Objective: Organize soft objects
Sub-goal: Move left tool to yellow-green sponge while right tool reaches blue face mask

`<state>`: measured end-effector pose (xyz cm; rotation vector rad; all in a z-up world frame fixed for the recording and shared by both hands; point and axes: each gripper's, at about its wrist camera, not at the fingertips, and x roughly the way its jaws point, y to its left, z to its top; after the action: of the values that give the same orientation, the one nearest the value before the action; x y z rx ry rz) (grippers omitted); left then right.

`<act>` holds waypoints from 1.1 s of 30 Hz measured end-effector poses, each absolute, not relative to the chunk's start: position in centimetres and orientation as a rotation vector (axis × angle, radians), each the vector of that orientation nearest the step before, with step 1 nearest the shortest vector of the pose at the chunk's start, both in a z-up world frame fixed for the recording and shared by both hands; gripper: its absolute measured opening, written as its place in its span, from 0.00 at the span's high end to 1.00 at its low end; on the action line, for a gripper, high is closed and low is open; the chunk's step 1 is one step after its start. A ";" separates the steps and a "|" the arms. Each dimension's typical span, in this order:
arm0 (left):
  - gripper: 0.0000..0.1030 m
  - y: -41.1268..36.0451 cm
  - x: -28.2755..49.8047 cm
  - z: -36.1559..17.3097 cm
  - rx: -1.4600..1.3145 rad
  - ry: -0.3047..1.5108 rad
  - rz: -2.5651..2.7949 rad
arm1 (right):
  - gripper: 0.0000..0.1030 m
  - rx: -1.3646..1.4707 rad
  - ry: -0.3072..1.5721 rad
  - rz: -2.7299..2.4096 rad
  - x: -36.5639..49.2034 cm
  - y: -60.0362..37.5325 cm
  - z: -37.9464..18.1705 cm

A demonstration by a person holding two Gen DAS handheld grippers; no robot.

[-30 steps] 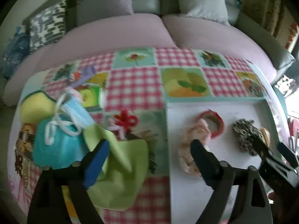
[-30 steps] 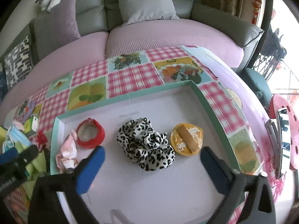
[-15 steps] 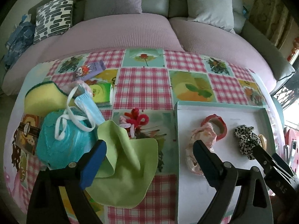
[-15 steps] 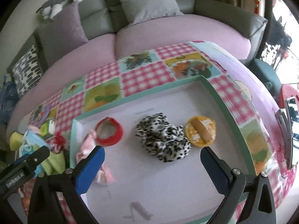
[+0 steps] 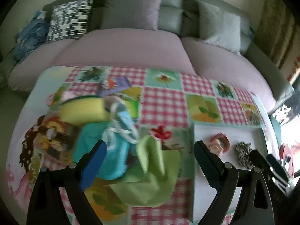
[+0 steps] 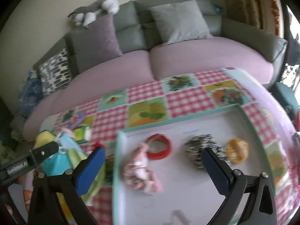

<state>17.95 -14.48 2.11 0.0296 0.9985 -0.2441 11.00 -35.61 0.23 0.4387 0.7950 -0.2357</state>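
A white tray with a teal rim (image 6: 120,150) lies on the right of the checked table. In it sit a pink scrunchie (image 6: 140,174), a red ring (image 6: 159,146), a leopard-print scrunchie (image 6: 198,146) and an orange disc (image 6: 237,150). Left of the tray lies a pile: a green cloth (image 5: 150,178), a teal cloth (image 5: 110,153), a blue face mask (image 5: 121,120), a yellow sponge (image 5: 82,110) and a red pipe-cleaner flower (image 5: 161,132). My left gripper (image 5: 150,161) hangs open above the green cloth. My right gripper (image 6: 151,166) hangs open above the tray's near left part.
A pink and grey sofa (image 5: 131,46) with cushions curves behind the table. A purple packet (image 5: 116,84) and a green packet (image 5: 134,106) lie beyond the pile. A plush toy (image 6: 97,9) rests on the sofa back. The right gripper's fingers (image 5: 270,166) show at the left view's right edge.
Both grippers have pulled back and risen, so the table looks smaller and more of the sofa shows. The left one has swung leftward toward the pile. Nothing was picked up.
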 end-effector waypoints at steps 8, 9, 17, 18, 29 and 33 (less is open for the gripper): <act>0.09 -7.5 18.5 4.2 -0.046 0.939 -0.102 | 0.00 0.392 0.823 -0.123 13.1 -30.3 0.0; 0.09 -6.4 18.6 4.3 -0.053 0.935 -0.074 | 0.00 0.377 0.829 -0.115 13.3 -29.6 0.0; 0.09 0.2 19.1 4.0 -0.135 0.943 0.060 | 0.00 0.282 0.895 -0.022 15.3 -24.9 -1.0; 0.09 0.7 19.1 3.9 -0.147 0.950 0.062 | 0.00 0.274 0.908 -0.015 15.5 -24.4 -1.3; 0.09 2.1 20.3 2.8 -0.199 1.022 -0.002 | 0.00 0.274 0.946 0.033 18.0 -22.7 -1.5; 0.09 1.5 21.5 3.4 -0.193 1.026 -0.036 | 0.00 0.303 0.951 0.065 20.9 -23.5 0.0</act>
<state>21.53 1.48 3.41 -0.1931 1.0264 -0.0362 20.86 -23.49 0.03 0.3034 0.9513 0.0651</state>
